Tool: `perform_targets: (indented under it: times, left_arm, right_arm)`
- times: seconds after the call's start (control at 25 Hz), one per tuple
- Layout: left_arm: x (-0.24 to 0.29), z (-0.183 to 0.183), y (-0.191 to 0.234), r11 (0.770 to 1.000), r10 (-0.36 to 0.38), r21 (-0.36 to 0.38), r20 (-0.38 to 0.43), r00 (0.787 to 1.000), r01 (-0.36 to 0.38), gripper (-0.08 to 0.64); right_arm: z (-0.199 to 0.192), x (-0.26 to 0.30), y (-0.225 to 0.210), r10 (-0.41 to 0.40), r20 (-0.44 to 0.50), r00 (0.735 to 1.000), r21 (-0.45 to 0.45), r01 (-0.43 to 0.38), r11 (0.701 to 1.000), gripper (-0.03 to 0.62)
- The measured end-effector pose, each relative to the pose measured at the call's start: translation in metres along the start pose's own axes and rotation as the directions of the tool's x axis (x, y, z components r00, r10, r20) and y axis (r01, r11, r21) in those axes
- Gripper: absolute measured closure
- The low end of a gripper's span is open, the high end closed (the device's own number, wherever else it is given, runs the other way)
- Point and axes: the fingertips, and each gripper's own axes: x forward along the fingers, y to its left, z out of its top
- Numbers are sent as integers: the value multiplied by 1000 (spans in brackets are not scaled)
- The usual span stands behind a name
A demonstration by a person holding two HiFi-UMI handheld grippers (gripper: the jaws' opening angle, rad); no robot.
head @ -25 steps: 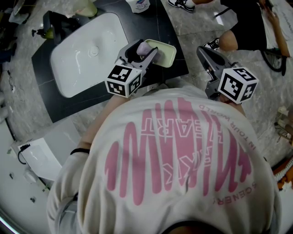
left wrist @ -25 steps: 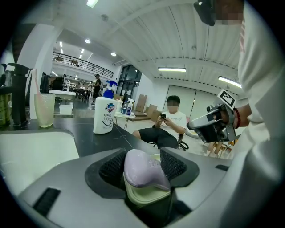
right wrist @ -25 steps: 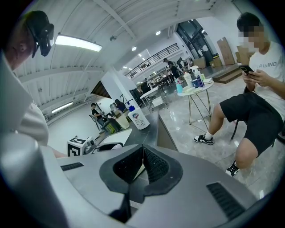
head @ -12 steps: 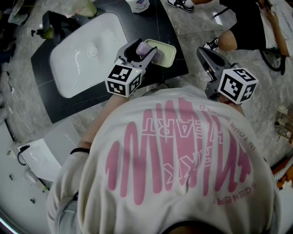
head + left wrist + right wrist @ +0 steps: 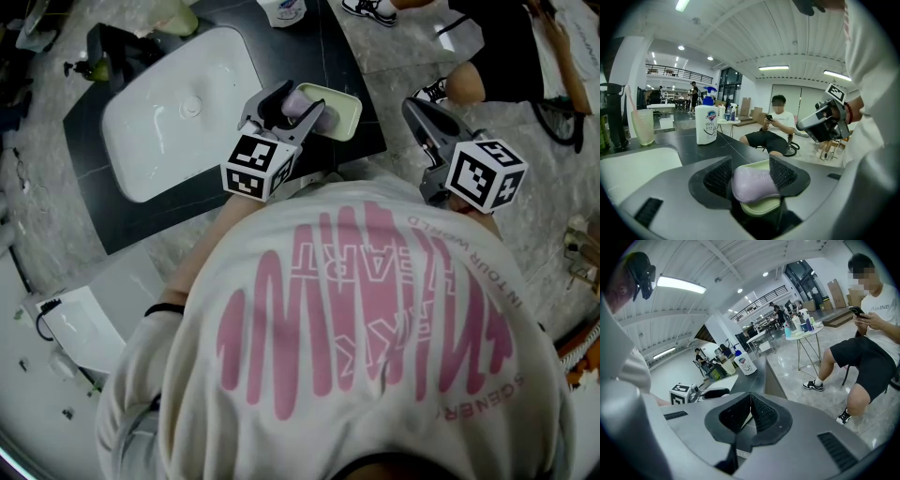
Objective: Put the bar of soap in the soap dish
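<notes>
A lilac bar of soap [image 5: 752, 183] sits between the jaws of my left gripper [image 5: 751, 176], which is shut on it. In the head view that left gripper [image 5: 298, 105] holds the soap [image 5: 296, 98] just over the near left edge of the pale green soap dish [image 5: 339, 108], which lies on the dark counter [image 5: 309, 56]. From the left gripper view the dish [image 5: 761, 206] shows directly under and beyond the soap. My right gripper [image 5: 419, 114] hangs off the counter's right side, shut with nothing in it; its jaws [image 5: 750, 414] meet at the tips.
A white basin [image 5: 178, 108] is set in the counter left of the dish. A hand-wash pump bottle [image 5: 706, 123] and a cup [image 5: 642, 126] stand at the counter's far side. A seated person [image 5: 865, 333] is on the right, past the counter edge.
My left gripper has edged slightly right and forward with the soap, closer over the dish. The right gripper has stayed put.
</notes>
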Motion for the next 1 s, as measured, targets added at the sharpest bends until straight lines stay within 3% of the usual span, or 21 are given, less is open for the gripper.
perform_targets:
  times: [0.4, 0.8, 1.0]
  left_arm:
    - [-1, 2, 1, 1000, -1, -26, 8, 1000, 1, 319]
    - [-26, 37, 16, 990, 42, -137, 145, 988, -22, 322]
    - [-45, 57, 15, 989, 53, -145, 224, 973, -20, 407]
  right_arm:
    - [1, -2, 2, -4, -1, 1000, -7, 4, 1000, 575]
    - [5, 9, 14, 32, -11, 999, -29, -32, 999, 575]
    - [9, 19, 26, 67, -28, 997, -52, -68, 996, 575]
